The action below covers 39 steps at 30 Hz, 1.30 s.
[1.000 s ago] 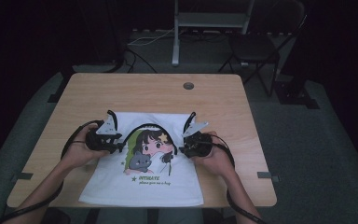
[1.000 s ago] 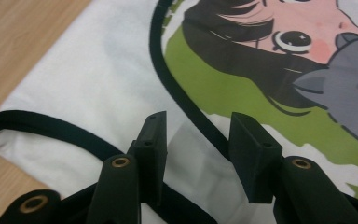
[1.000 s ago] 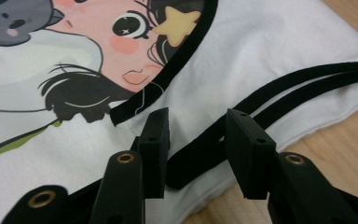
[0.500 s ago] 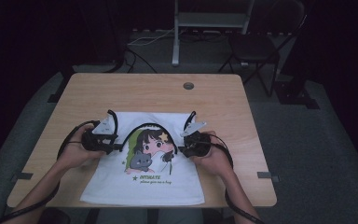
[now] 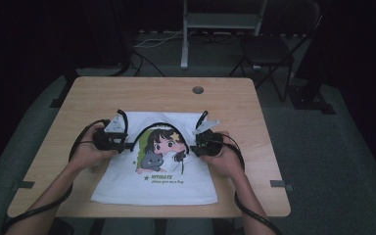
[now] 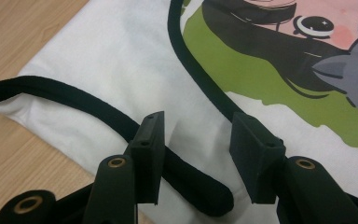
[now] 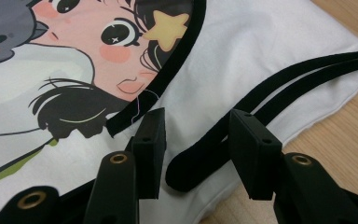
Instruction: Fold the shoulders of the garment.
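1. A white tote bag (image 5: pixel 156 164) printed with a cartoon girl and a grey cat is laid flat on the near half of the wooden worktop (image 5: pixel 225 103), its lower edge close to the near edge.
2. Its black handles are spread over its upper part: one strap loop (image 6: pixel 186 179) is seen in the left gripper view and a doubled strap loop (image 7: pixel 200 158) in the right gripper view.
3. The left hand-held gripper (image 5: pixel 120 142) is held at the bag's upper left, its jaws spread apart above the cloth, with the rounded strap end lying between and just below them, ungrasped.
4. The right hand-held gripper (image 5: pixel 196 146) is held at the bag's upper right, jaws likewise parted, the doubled strap end lying between them on the cloth near the bag's edge.
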Motion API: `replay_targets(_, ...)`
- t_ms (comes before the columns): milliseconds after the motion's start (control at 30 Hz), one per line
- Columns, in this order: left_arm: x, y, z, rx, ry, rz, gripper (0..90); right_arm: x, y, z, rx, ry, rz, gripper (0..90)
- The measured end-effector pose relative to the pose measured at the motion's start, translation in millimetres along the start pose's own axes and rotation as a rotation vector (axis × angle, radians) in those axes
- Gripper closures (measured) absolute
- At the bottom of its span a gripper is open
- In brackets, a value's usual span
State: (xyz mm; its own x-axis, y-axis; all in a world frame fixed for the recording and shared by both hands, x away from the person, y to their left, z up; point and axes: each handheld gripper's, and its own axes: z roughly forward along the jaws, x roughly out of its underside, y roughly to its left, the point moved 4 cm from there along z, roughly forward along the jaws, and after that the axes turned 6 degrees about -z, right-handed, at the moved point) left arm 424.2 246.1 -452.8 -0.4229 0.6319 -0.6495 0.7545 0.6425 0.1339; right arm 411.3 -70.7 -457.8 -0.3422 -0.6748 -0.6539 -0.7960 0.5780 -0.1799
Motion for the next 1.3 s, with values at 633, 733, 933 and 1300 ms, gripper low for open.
replay_targets(633, -7.5, 15.0, 8.1, -0.062, -0.003, -0.046, 49.1, -10.9, -19.2, 14.9, 0.025, 0.002, 0.046, 54.0)
replay_targets(733, -6.7, 15.5, 2.3, -0.042, -0.055, -0.107, 41.6, -11.6, -17.9, 12.7, 0.032, -0.017, 0.053, 49.4)
replay_targets(933, 1.7, 19.3, -19.4, 0.071, -0.201, -0.3, 19.7, -10.0, -17.8, -2.8, 0.064, -0.069, 0.113, 32.2)
replay_targets(1300, 36.4, 41.9, -69.3, 0.106, -0.401, -0.454, 19.6, 18.2, -41.1, -38.6, 0.081, -0.141, 0.271, 13.2)
